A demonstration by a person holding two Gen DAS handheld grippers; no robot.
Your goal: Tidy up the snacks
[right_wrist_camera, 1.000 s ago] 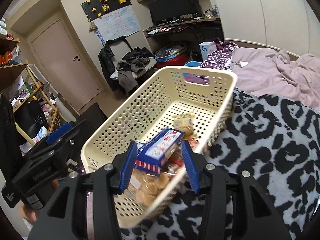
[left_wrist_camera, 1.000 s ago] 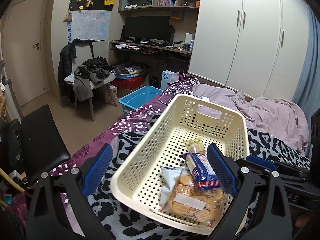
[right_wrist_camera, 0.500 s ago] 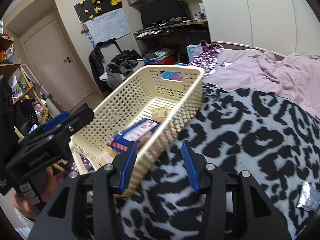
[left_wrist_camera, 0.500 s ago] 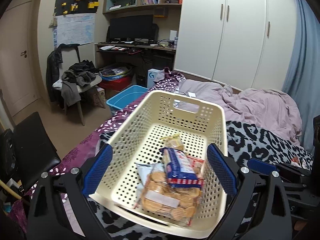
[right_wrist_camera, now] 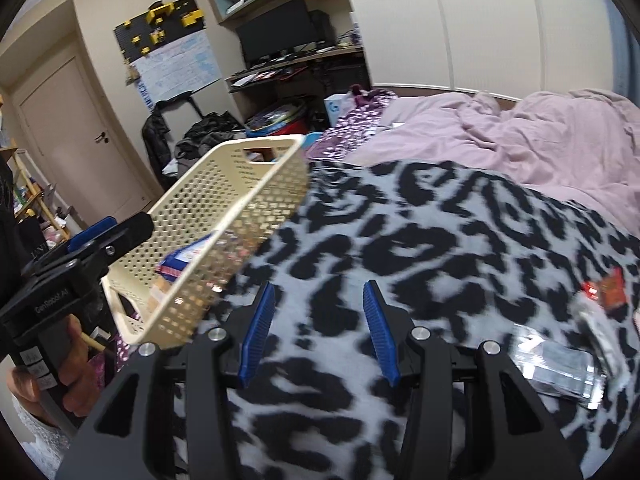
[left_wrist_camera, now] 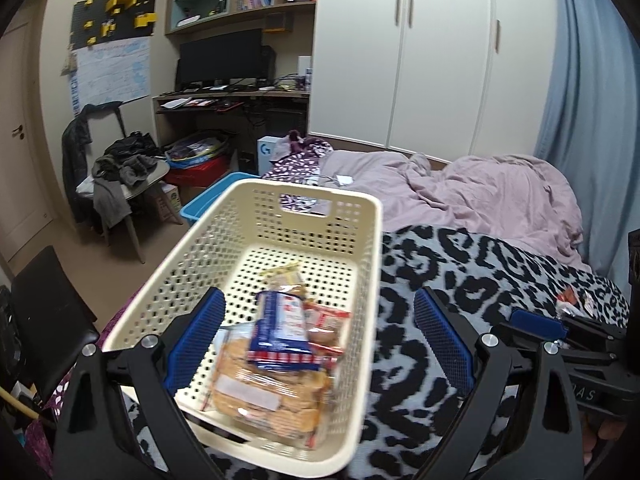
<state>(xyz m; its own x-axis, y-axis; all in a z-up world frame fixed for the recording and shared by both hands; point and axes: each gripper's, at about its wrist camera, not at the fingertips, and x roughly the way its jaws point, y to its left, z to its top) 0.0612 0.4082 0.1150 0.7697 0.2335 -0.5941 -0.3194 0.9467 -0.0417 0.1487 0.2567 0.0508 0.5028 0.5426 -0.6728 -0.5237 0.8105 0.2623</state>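
On the blanket (right_wrist_camera: 460, 240), nearest: right gripper (right_wrist_camera: 316, 328), jaws parted, empty. Just right of it: clear packet (right_wrist_camera: 556, 364), likely light, slippery, crushable; grip its long edges. Red wrapper (right_wrist_camera: 608, 286) beyond. Left: basket (left_wrist_camera: 360, 280) of snacks (left_wrist_camera: 280, 344), straddled by left gripper (left_wrist_camera: 316, 336), jaws wide. Open blanket between.

"GenRobot.AI" stood in white on the black body of the left gripper (right_wrist_camera: 110, 236). A blue "G" logo marked a white box (left_wrist_camera: 266, 148) beside the desk.
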